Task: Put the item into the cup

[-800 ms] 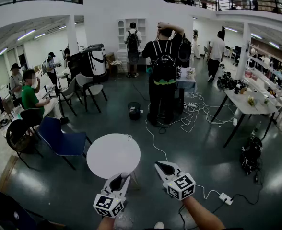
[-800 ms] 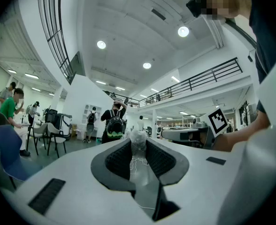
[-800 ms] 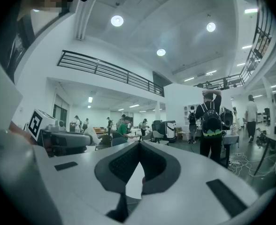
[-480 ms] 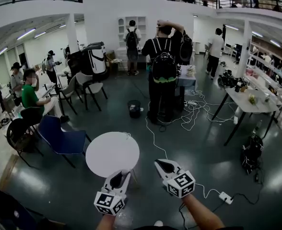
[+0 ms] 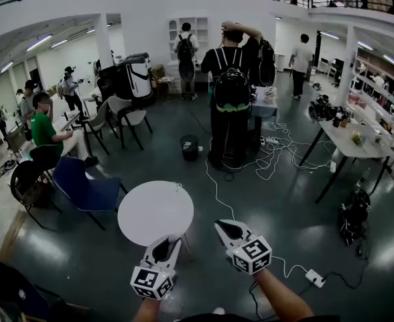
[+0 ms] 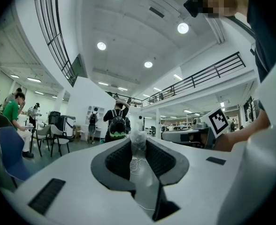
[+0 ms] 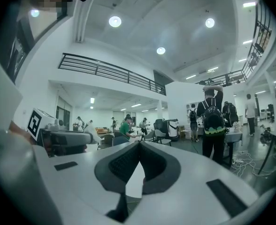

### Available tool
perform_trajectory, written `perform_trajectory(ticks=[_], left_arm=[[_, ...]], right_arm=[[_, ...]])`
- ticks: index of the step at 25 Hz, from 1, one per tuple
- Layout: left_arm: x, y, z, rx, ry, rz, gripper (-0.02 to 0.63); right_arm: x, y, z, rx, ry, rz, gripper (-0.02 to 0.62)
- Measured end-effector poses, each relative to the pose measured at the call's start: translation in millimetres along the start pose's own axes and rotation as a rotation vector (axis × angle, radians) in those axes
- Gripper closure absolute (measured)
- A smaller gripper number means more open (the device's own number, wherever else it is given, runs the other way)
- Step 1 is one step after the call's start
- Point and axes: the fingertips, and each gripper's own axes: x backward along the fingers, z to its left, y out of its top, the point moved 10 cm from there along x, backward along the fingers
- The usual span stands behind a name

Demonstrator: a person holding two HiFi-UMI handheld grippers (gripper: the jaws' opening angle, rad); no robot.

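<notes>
Left gripper view: fingers (image 6: 117, 159) narrow, pinching a crumpled clear item (image 6: 138, 142) at the tips. A clear tail of it runs back along the gap. Right gripper view: fingers (image 7: 123, 163) closed tip to tip, nothing between them; white desk surface shows through the gap below. Head view: left gripper (image 5: 163, 245) tips at the near rim of the round desk (image 5: 155, 200). Right gripper (image 5: 219, 226) just off its right edge, over the floor (image 5: 284, 220). Blue chair (image 5: 83, 192) near the desk's left; cable (image 5: 214, 188) on the floor to the right.

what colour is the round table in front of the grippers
The round table is plain white, best seen in the head view.
</notes>
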Motion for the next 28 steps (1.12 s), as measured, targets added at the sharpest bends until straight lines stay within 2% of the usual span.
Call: perform_trajectory(ticks=[16, 28], left_arm=[[-32, -30, -29, 0.024, 0.022, 0.040, 0.506], [-50, -29, -12, 0.015, 0.032, 0.057, 0.506]], right_arm=[[24, -24, -38, -0.021, 0.010, 0.014, 0.578], [-5, -22, -55, -0.019, 0.023, 0.016, 0.578]])
